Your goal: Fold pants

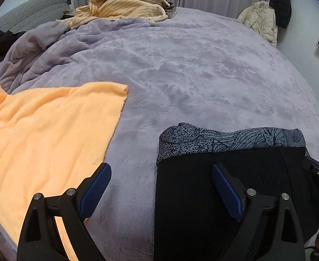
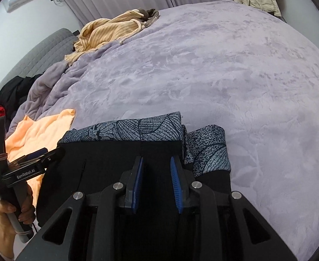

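Note:
The black pants (image 1: 203,195) with a grey-and-navy leaf-patterned waistband (image 1: 231,140) lie folded on the purple blanket (image 1: 192,69). My left gripper (image 1: 161,171) is wide open and empty; its right finger hovers over the pants' left part and its left finger is over the blanket beside the orange towel. In the right wrist view the pants (image 2: 116,152) lie under my right gripper (image 2: 156,163), whose jaws are partly open with a narrow gap over the black fabric, holding nothing. The left gripper (image 2: 37,154) shows there at the pants' left edge.
An orange towel (image 1: 46,130) lies flat to the left of the pants. A striped beige garment (image 1: 120,6) is heaped at the bed's far side. Dark clothes (image 2: 14,93) sit by the grey headboard. A cream jacket (image 1: 261,19) hangs on the far right.

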